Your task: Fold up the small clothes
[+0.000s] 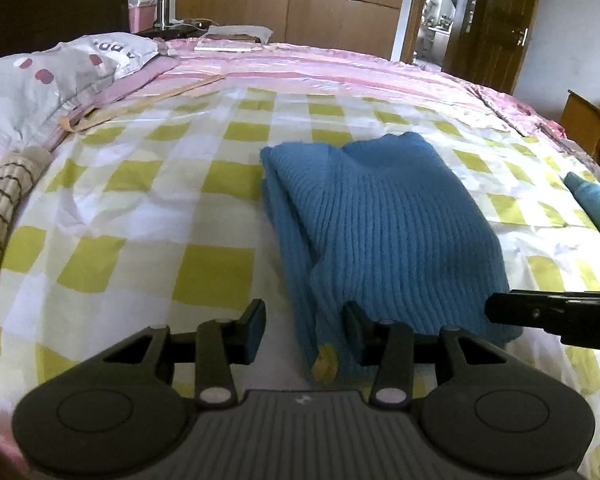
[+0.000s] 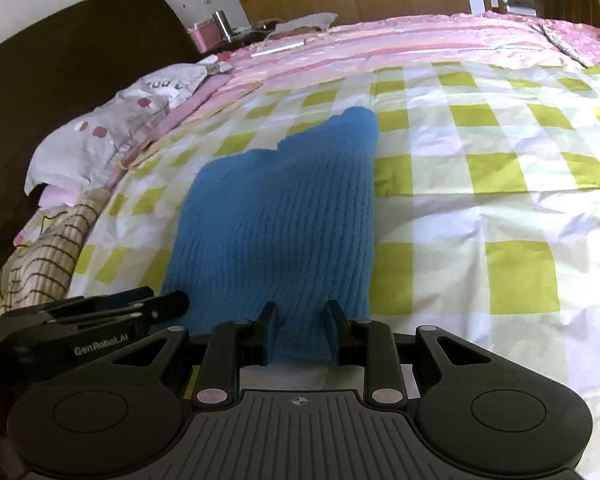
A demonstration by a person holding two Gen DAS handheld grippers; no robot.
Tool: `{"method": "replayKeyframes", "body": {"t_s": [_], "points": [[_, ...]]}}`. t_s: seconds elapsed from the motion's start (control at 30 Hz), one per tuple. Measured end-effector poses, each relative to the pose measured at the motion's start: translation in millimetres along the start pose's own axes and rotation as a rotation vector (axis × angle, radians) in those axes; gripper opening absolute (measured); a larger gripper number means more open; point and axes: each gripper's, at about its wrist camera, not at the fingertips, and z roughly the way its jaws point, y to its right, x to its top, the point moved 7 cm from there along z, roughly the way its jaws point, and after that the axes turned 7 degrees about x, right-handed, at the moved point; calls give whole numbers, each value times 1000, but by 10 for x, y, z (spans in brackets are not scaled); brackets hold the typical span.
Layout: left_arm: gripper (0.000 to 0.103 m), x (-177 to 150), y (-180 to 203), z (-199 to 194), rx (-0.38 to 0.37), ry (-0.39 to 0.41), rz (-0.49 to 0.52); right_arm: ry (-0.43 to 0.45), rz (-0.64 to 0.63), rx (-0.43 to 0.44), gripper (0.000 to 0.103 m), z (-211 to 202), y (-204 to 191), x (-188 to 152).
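Note:
A blue ribbed knit garment (image 1: pixel 380 224) lies partly folded on the yellow-checked sheet (image 1: pixel 148 216). My left gripper (image 1: pixel 305 326) is open at the garment's near left edge, with the fabric and a yellow tag (image 1: pixel 325 364) between its fingers. My right gripper (image 2: pixel 302 328) is open at the near hem of the same garment (image 2: pixel 276 220), fingers astride the fabric. Each gripper shows from the side in the other's view: the right one in the left wrist view (image 1: pixel 548 314), the left one in the right wrist view (image 2: pixel 112 312).
A grey spotted pillow (image 1: pixel 52 76) and a beige striped garment (image 1: pixel 0 216) lie at the left. A teal cloth (image 1: pixel 596 204) lies at the right edge. A wooden hanger (image 1: pixel 132 108) lies beyond. A dark headboard (image 2: pixel 60 64), wardrobe and open door stand behind the bed.

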Motion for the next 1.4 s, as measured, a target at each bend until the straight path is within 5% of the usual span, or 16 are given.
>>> {"method": "replayKeyframes", "body": {"t_s": [1.17,1.4], "points": [[50,-478,272,-340,6,-21,102,9,-46,-43,27,-251,-263,-455],[57,-557,344,-412,8,-15,126,6,-31,-40,27,-330,-285,-583]]}}
